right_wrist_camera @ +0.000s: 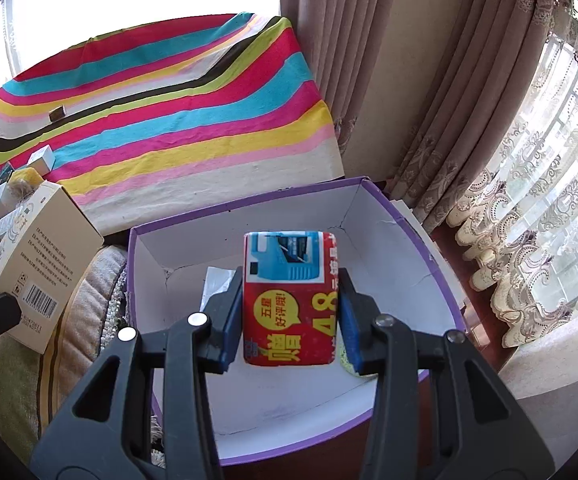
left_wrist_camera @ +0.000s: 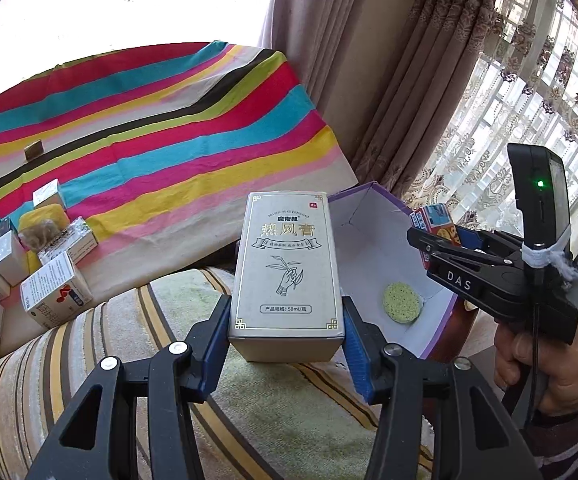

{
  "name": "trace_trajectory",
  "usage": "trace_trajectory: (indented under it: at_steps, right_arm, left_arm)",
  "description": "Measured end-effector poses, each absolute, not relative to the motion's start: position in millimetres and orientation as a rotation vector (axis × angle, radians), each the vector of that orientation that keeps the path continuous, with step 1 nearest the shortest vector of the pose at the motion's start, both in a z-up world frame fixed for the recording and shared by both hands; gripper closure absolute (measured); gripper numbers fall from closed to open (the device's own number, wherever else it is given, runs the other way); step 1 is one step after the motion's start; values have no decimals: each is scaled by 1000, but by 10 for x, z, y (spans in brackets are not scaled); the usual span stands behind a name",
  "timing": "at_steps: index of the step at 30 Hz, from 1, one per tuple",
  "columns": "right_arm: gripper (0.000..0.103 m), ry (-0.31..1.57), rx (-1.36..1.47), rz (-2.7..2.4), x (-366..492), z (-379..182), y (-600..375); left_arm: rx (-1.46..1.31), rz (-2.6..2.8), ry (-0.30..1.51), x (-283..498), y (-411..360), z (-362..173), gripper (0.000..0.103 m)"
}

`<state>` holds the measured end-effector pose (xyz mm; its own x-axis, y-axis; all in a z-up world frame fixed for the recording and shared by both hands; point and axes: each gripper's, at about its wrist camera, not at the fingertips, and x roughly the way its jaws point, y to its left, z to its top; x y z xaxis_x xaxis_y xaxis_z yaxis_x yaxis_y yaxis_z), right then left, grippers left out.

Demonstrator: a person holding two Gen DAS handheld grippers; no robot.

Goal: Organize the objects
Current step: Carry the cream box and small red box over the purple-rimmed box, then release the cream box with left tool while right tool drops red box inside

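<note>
A: How far along is the sorting?

B: Barely begun. The purple-rimmed white cardboard box (right_wrist_camera: 389, 248) holds only a round green sponge (left_wrist_camera: 403, 303).

A: And the grippers?

B: The right gripper (right_wrist_camera: 289, 320) clamps a red-and-blue carton (right_wrist_camera: 289, 300) above it; the left gripper (left_wrist_camera: 287, 332) grips a tall silver carton (left_wrist_camera: 287, 276) beside it. Several small boxes (left_wrist_camera: 29, 264) wait on the striped cloth (left_wrist_camera: 169, 128).

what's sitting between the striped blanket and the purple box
In the left wrist view, the silver carton, clamped in the left hand-held gripper, stands between the striped blanket and the purple box.

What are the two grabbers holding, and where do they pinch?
Left gripper pinches the silver box by its lower sides. Right gripper pinches the red packet by its two sides.
</note>
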<state>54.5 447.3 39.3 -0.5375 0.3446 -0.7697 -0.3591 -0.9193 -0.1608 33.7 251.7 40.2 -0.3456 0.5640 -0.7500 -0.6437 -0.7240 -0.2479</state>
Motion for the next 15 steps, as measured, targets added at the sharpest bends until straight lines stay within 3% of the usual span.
trace_trajectory:
  at_steps: [10, 13, 15]
  right_arm:
    - [55, 49, -1174, 2403, 635, 444, 4683]
    - [34, 60, -1161, 2407, 646, 455, 4703]
    - [28, 55, -1155, 2418, 650, 470, 4690]
  left_arm:
    - [-1139, 1948, 131, 472, 2800, 331, 47]
    - [-1139, 1953, 142, 498, 2801, 329, 35]
    - [-1137, 1966, 139, 494, 2780, 346, 33]
